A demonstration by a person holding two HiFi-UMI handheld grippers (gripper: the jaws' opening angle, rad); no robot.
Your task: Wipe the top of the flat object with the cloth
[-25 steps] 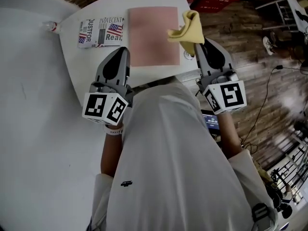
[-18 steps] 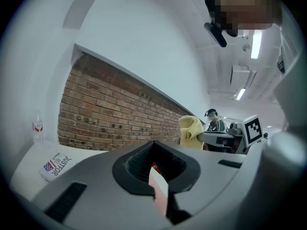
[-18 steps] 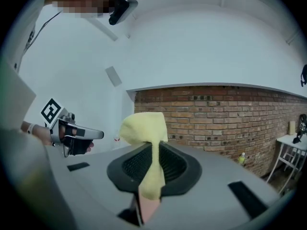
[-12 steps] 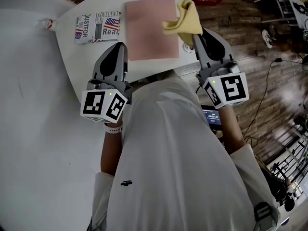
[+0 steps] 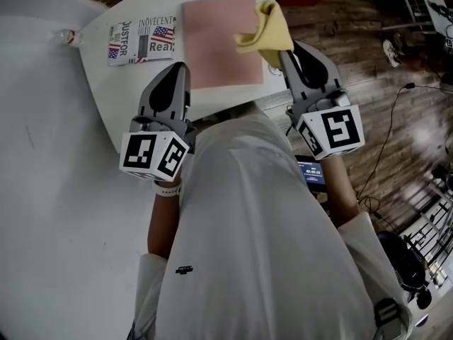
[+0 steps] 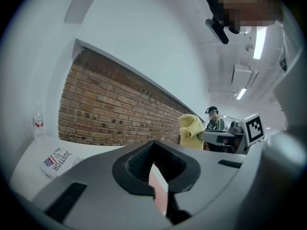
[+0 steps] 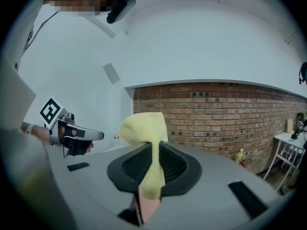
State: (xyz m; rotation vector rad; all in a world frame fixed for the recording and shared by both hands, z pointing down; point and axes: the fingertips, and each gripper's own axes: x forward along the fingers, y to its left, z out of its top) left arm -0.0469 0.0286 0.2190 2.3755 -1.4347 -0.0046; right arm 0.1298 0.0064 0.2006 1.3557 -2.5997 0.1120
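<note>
Since a second ago the right gripper [image 5: 284,54] has moved a little to the left and forward, so the yellow cloth [image 5: 267,31] now covers more of the right edge of the pink flat object [image 5: 212,44]. The left gripper [image 5: 180,69] has almost not moved.

The fingers of the right gripper are pinching the cloth [image 7: 144,128]. It comes up between them and stands above the tips in a loose bunch. From the head view I cannot tell if the cloth touches the pink object or only hangs over it.

The fingers of the left gripper [image 6: 154,150] are pressed together and hold nothing. This gripper is over the near edge of the white surface [image 5: 113,94], just beside the near left corner of the pink object.

The pink object lies flat on the surface. A printed booklet [image 5: 141,41] lies just beside it on the left, and a small bottle [image 5: 67,36] is farther left.
</note>
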